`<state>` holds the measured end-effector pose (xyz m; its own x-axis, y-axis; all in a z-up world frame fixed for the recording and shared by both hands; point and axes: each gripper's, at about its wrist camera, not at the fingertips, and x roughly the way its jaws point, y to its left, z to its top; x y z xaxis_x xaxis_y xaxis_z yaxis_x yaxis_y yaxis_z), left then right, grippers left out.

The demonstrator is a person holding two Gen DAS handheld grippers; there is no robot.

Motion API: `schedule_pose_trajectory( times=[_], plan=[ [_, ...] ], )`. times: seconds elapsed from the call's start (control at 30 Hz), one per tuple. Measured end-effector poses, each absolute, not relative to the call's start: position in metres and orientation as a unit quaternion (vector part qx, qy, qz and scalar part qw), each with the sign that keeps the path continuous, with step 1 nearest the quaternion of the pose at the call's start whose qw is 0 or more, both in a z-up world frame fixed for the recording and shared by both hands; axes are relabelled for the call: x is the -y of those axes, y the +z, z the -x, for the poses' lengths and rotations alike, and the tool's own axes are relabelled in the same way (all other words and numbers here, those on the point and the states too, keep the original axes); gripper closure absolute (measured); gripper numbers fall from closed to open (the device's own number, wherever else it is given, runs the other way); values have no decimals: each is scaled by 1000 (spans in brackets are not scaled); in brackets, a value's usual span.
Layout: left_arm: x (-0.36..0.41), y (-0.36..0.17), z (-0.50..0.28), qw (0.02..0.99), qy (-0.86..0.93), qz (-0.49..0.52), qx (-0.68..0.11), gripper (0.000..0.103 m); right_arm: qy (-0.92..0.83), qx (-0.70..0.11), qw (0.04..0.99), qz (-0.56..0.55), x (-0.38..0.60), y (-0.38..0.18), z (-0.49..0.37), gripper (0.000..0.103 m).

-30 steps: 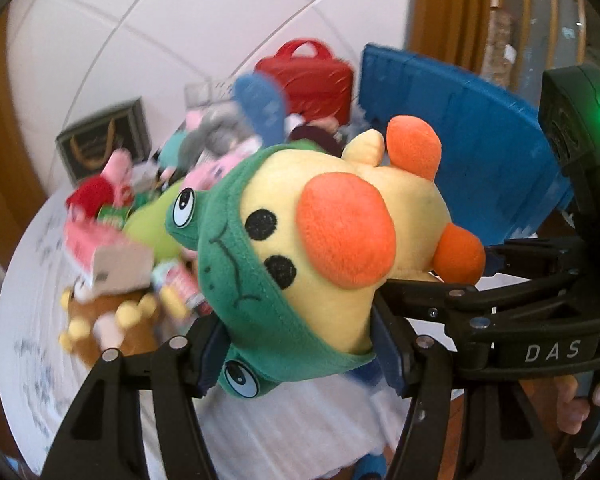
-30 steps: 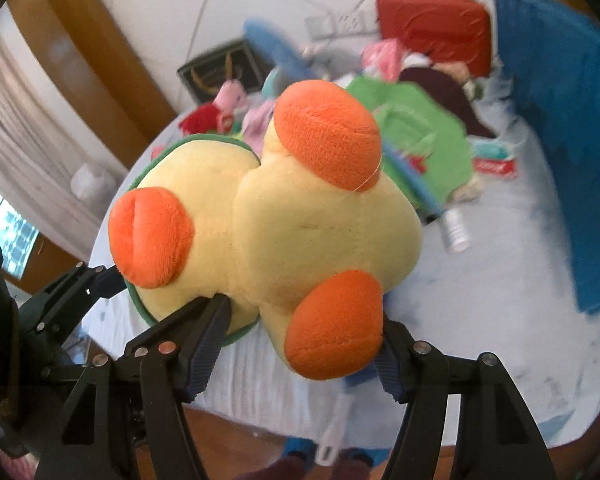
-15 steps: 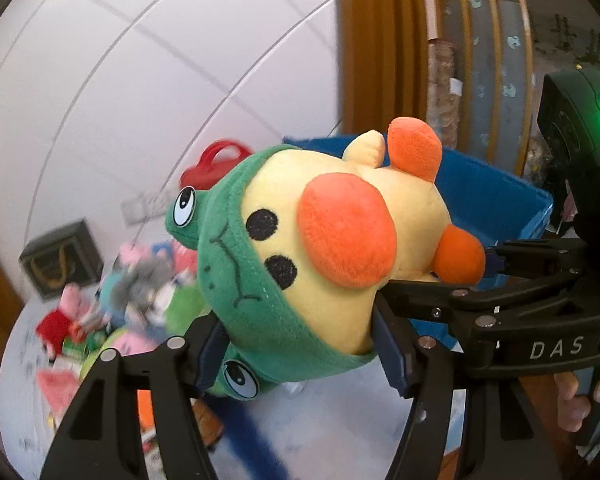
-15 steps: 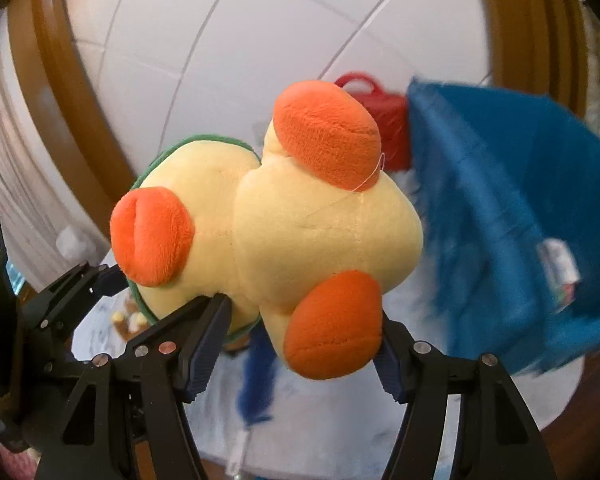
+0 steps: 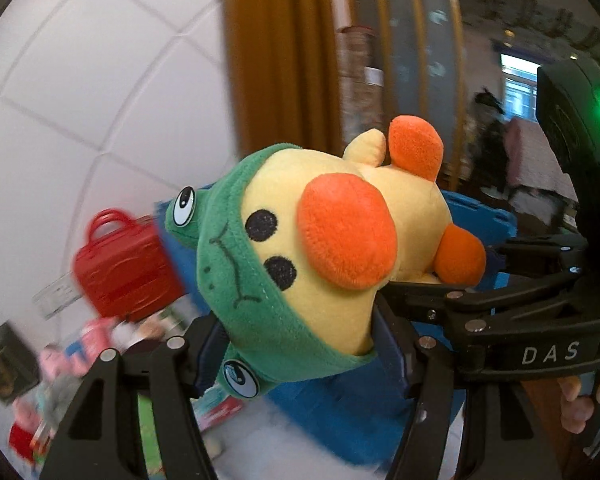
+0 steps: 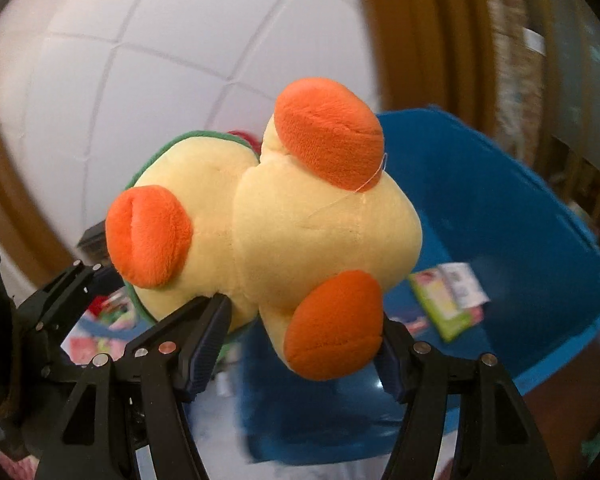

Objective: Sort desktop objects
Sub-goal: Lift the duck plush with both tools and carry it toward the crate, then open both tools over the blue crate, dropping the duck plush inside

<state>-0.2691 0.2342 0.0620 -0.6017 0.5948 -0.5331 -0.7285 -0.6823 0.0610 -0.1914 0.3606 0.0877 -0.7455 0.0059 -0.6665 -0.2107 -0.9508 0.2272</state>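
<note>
A yellow plush duck [image 5: 332, 248] with an orange beak, orange feet and a green frog hood is held in the air by both grippers. My left gripper [image 5: 300, 344] is shut on its hooded head. My right gripper [image 6: 304, 340] is shut on its body [image 6: 320, 220], between the orange feet. The right gripper's arm [image 5: 500, 312] shows at the right of the left wrist view. A blue bin [image 6: 500, 216] stands behind and below the duck, with a green-and-pink packet [image 6: 448, 300] inside it.
A red toy suitcase [image 5: 124, 268] stands left of the bin. A heap of small toys and packets [image 5: 60, 384] lies on the white table at lower left. A dark gift bag [image 5: 4, 364] sits by the tiled wall. A wooden frame rises behind the bin.
Both grippers have carried the duck up and to the right, from over the toy heap to the blue bin. The grip on the duck has not changed.
</note>
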Motion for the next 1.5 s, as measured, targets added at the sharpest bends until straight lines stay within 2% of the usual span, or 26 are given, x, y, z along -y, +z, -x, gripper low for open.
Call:
schedule_pose_trajectory(
  times=[0.3,0.37,0.47,0.87,1.03,1.5],
  plan=[
    [-331,46,283,443,833,267,-195,37,895,-183,156,375,-440,62,185,37],
    [-344,44,283,447,828,270,-206,34,891,-178,178,378,-446,62,183,37],
    [-357,38,280,451,818,270,-235,33,885,-148,217,384,-450,67,181,37],
    [-349,41,287,425,829,271,-241,31,857,-148,268,414,-462,55,190,35],
    [-337,40,286,414,835,272,-239,31,856,-135,271,419,-458,50,191,31],
    [-295,36,275,368,854,287,-229,31,865,-98,249,425,-431,44,190,30]
  ],
)
